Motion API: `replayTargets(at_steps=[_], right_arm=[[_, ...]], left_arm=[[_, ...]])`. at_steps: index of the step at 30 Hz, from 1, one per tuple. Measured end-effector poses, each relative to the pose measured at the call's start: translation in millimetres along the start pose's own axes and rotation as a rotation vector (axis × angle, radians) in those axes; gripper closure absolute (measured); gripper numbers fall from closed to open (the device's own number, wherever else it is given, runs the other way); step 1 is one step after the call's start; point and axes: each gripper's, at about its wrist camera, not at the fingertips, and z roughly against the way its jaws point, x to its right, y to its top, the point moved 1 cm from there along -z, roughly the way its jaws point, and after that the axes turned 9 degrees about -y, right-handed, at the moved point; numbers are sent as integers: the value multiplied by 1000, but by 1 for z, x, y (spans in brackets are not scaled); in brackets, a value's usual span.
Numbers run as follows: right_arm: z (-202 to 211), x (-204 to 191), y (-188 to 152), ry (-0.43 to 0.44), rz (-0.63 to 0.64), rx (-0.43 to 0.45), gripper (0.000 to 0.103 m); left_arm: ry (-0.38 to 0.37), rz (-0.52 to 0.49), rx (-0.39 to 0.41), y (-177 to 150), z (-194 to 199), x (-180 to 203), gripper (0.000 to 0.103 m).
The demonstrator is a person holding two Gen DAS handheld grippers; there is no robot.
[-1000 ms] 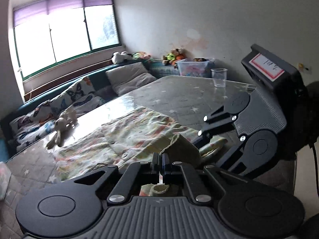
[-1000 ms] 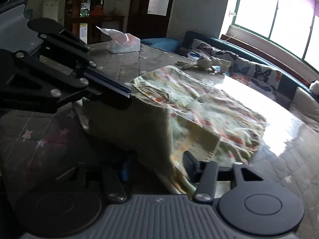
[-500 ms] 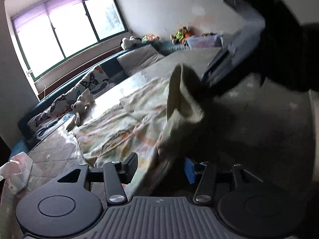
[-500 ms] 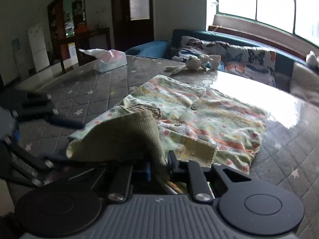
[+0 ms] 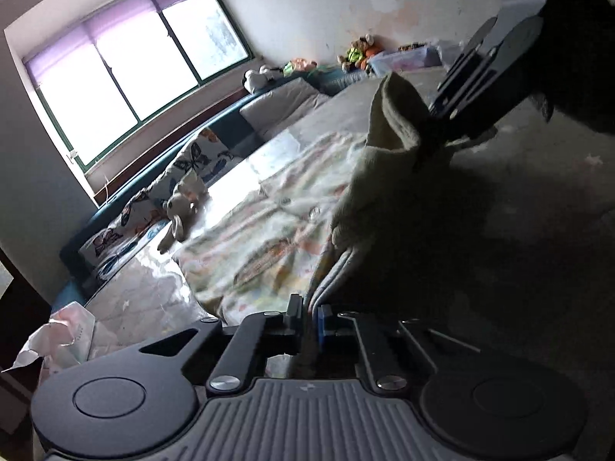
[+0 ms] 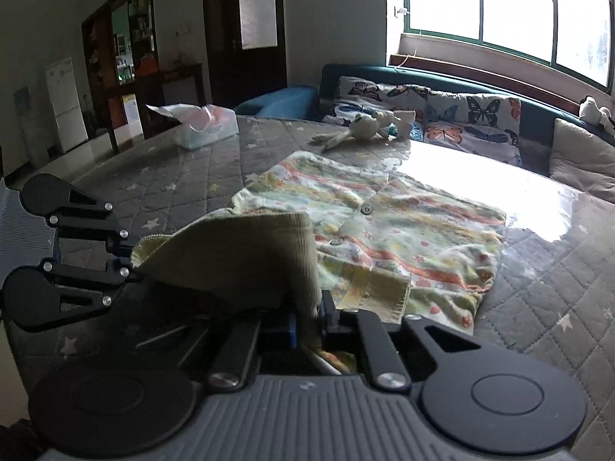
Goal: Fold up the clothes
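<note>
A small patterned garment (image 6: 388,226) with buttons lies spread on the quilted table (image 6: 184,176); it also shows in the left wrist view (image 5: 269,238). Its pale green ribbed hem (image 6: 246,257) is lifted off the table, stretched between both grippers. My left gripper (image 5: 309,317) is shut on one end of the hem (image 5: 384,176); it shows at the left of the right wrist view (image 6: 128,265). My right gripper (image 6: 307,320) is shut on the other end; it shows at the upper right of the left wrist view (image 5: 442,115).
A tissue pack (image 6: 203,126) lies on the table's far left. A plush rabbit (image 6: 365,126) lies at the table's far edge by a bench with butterfly cushions (image 6: 453,119). A storage box and toys (image 5: 399,57) stand by the wall.
My left gripper opened, shifted along the hem and has shut on it again. The right gripper closed on the hem, which now hangs lifted between both grippers.
</note>
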Motion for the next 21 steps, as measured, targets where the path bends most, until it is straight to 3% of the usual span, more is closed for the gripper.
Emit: replayTargets(at_steps=[8, 14, 21], right_arm=[[62, -13, -8, 78, 59, 11, 94], [116, -30, -17, 157, 88, -22, 94], [122, -39, -2, 147, 136, -30, 94]], left_arm=[[-76, 16, 27, 2, 59, 19, 95], [-179, 7, 22, -2, 119, 50, 95], [-177, 62, 24, 3, 117, 37, 95]])
